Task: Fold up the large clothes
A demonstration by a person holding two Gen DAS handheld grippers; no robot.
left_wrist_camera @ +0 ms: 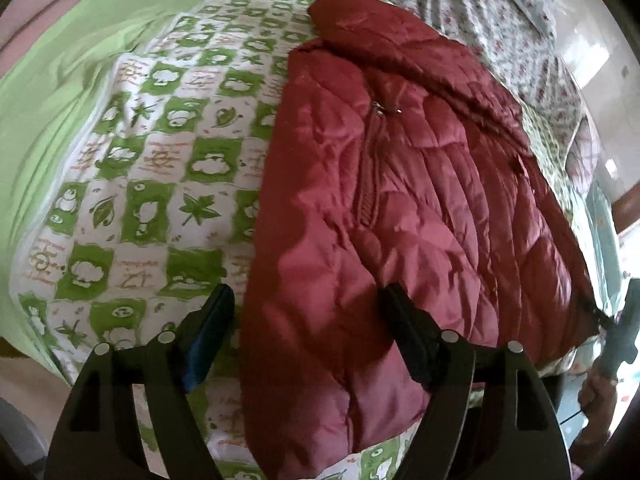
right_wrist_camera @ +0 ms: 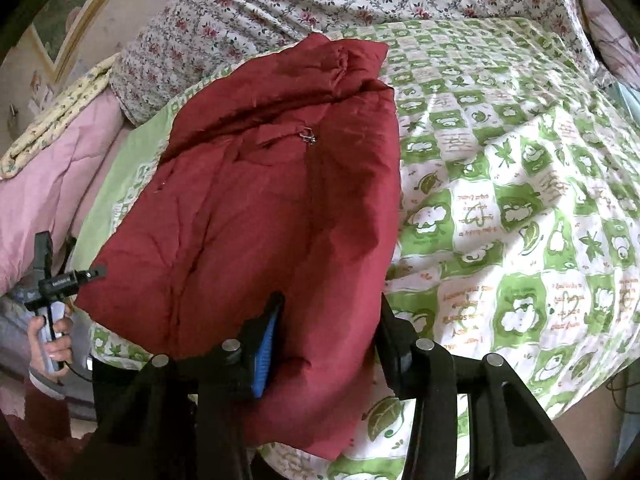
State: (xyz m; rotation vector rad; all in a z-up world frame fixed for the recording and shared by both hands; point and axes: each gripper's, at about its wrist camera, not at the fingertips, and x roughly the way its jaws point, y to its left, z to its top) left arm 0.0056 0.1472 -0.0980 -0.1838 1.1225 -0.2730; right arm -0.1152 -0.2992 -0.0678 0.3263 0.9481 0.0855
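A dark red quilted jacket (left_wrist_camera: pixel 400 200) lies folded lengthwise on the green-and-white patterned bedspread (left_wrist_camera: pixel 160 184); its zipper runs up the middle. My left gripper (left_wrist_camera: pixel 308 312) is open, its jaws wide apart above the jacket's near left edge, holding nothing. In the right wrist view the jacket (right_wrist_camera: pixel 256 208) lies at centre left. My right gripper (right_wrist_camera: pixel 332 320) is open over the jacket's near right edge, with cloth between the jaws but not clamped. The left gripper (right_wrist_camera: pixel 94 272) shows in that view at the far left, in a hand.
The bedspread (right_wrist_camera: pixel 520 184) covers the bed to the right of the jacket. A floral quilt (right_wrist_camera: pixel 320 4) lies bunched at the far end. A pink blanket (right_wrist_camera: pixel 52 184) lies at the left. The bed's near edge (right_wrist_camera: pixel 460 428) drops off below the grippers.
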